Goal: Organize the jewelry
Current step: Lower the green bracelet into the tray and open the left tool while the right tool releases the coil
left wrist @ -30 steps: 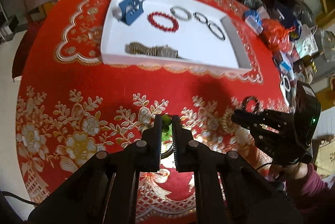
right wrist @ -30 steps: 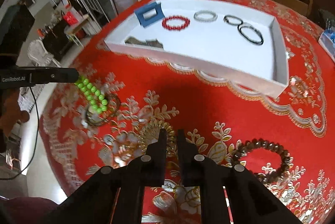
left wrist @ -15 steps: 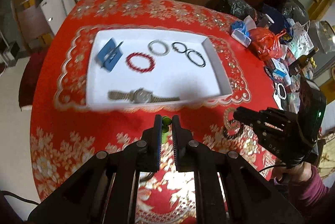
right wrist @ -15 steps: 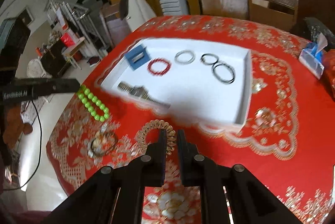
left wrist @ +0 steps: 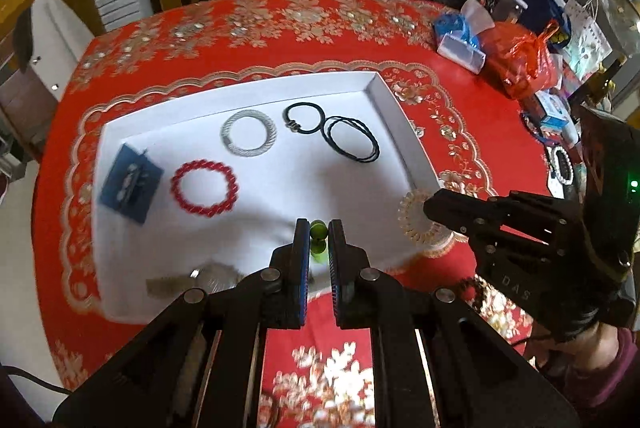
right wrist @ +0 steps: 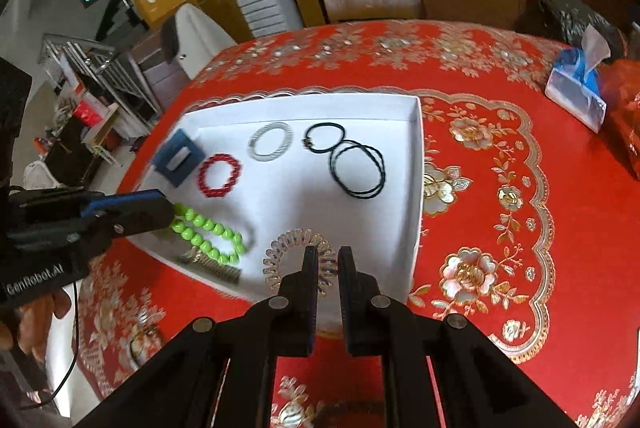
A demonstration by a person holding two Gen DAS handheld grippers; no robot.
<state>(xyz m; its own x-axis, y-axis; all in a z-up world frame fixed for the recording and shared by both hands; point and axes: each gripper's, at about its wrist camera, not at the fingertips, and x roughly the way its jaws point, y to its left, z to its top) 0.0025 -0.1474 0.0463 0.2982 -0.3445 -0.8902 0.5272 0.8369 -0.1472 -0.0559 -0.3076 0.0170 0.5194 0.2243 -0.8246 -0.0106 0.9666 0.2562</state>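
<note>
Sorting is well under way, judging by what already lies in the white tray [right wrist: 416, 163] on the red-clothed worktop [right wrist: 500, 187]: a blue card with earrings [right wrist: 178, 156] at the far left, a red beaded bracelet [right wrist: 220, 175] beside it, a silver-white twisted bangle [right wrist: 271, 140], a black hair tie with a metal clasp [right wrist: 324, 137] and a thin black double-loop cord [right wrist: 358, 169] just touching that tie, and a metal watch [right wrist: 212, 266] near the tray's near edge. Two more pieces are on their way in. The left gripper [left wrist: 319, 242] has its jaws pinched narrow on a green beaded bracelet [right wrist: 208, 234], which hangs from the tips above the tray's near part, over the watch. The right gripper [right wrist: 328, 262] has its jaws closed narrow on a clear spiral coil band [right wrist: 298, 260], held above the tray's near edge, just beside the green beads. Neither piece appears to be resting on the tray floor yet, so setting both down and releasing seems to be the step in hand. Some work looks left: in the left wrist view a dark beaded bracelet [left wrist: 474, 292] lies on the cloth below the right gripper, and a white beaded bracelet [left wrist: 563, 167] sits among the clutter at the worktop's far right edge, though whether that one belongs to the task cannot be told.
</note>
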